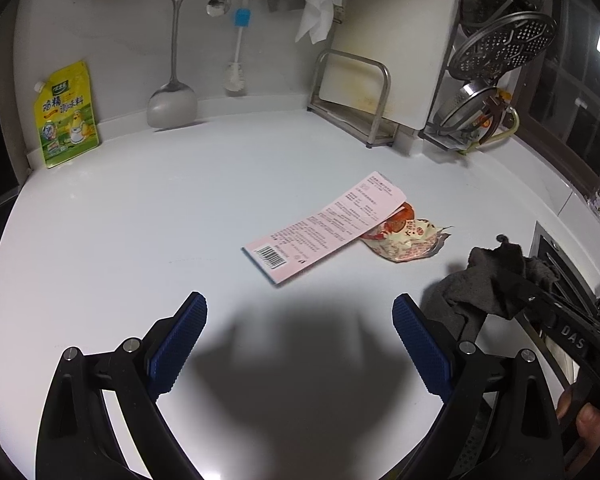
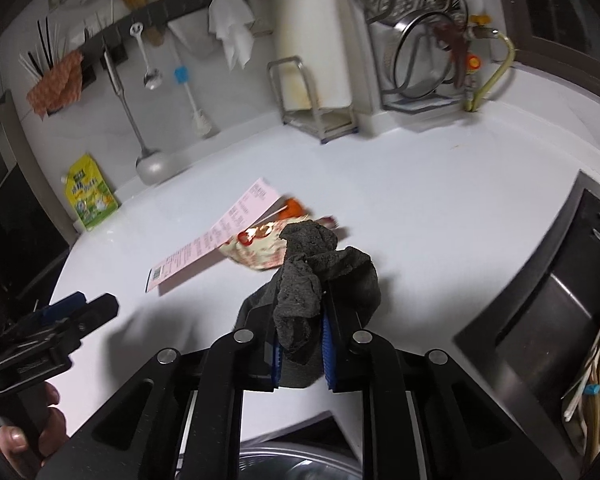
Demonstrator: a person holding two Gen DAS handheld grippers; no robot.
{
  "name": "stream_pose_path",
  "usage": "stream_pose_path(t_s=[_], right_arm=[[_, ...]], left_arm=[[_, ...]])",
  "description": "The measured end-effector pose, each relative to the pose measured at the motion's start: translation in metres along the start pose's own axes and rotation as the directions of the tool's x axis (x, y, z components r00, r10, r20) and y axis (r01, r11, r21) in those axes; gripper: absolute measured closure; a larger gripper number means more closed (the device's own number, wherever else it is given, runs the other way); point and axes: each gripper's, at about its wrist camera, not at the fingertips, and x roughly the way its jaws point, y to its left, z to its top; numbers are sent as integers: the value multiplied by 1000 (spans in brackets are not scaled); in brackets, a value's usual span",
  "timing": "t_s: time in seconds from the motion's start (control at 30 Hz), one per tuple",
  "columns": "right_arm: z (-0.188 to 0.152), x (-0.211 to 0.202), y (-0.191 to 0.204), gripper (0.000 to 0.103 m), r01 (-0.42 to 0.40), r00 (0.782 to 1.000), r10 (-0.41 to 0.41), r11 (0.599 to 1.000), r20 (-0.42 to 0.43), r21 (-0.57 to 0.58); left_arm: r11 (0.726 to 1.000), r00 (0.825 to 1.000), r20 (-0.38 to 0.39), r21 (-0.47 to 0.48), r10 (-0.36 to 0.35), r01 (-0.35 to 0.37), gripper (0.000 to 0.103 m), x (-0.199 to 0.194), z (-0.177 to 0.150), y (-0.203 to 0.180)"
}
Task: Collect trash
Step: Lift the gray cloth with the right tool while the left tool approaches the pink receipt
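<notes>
White counter, white wall w/ utensil rail, dark window right, dim light

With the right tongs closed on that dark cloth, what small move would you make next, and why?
Probably bring the open left tongs forward to the pink card. The right tongs already clamp the dark cloth, while the card and the crumpled wrapper it partly covers lie loose on the counter.

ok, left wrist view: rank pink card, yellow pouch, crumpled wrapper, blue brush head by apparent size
1. pink card, the largest
2. yellow pouch, though it stands farther back, so its real size is unsure
3. crumpled wrapper, partly under the card
4. blue brush head, the smallest
</notes>
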Motion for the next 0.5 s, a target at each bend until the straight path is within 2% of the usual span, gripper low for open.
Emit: stream_pose_path(t_s=[0.27, 0.4, 0.5], right_arm=[[5, -4, -35, 88, 3, 1000, -3, 1000, 4, 8], [4, -1, -47, 88, -12, 1000, 12, 1000, -2, 9], [4, 2, -51, 88, -37, 999, 37, 999, -5, 16]], left_arm=[[1000, 1000, -11, 10, -11, 11, 11, 26, 10, -39], [1000, 1000, -14, -4, 2, -2, 11, 36, 18, -40], [999, 999, -3, 34, 39, -39, 11, 41, 25, -36]])
